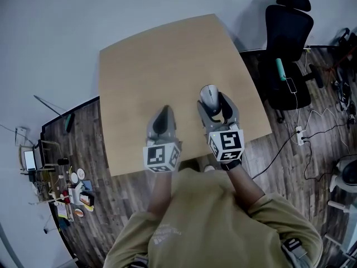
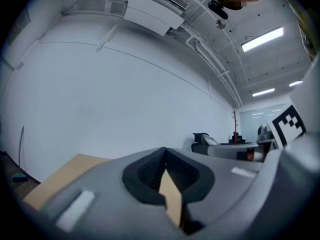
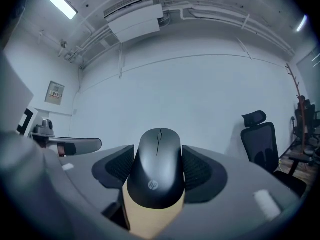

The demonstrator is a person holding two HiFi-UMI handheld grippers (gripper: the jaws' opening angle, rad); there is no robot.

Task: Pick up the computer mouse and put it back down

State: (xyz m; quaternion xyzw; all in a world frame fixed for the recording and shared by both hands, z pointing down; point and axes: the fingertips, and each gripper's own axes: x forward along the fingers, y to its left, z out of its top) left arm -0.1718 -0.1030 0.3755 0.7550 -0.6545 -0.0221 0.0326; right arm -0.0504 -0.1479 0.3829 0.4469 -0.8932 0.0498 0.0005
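A dark computer mouse [image 3: 159, 168] with a scroll wheel and a small logo sits between the ribbed pads of my right gripper [image 3: 159, 171], which is shut on its two sides. In the head view the mouse [image 1: 210, 95] looks grey and is held above the wooden table [image 1: 139, 71], at the tips of the right gripper [image 1: 211, 104]. My left gripper [image 1: 163, 119] hovers beside it to the left, jaws shut with nothing between them. In the left gripper view the left gripper [image 2: 165, 176] shows its pads meeting, with only table wood behind them.
A black office chair [image 1: 288, 49] stands right of the table, with cables and a power strip [image 1: 300, 134] on the wood floor. Small clutter [image 1: 70, 191] lies on the floor at the left. A white wall lies ahead of both grippers.
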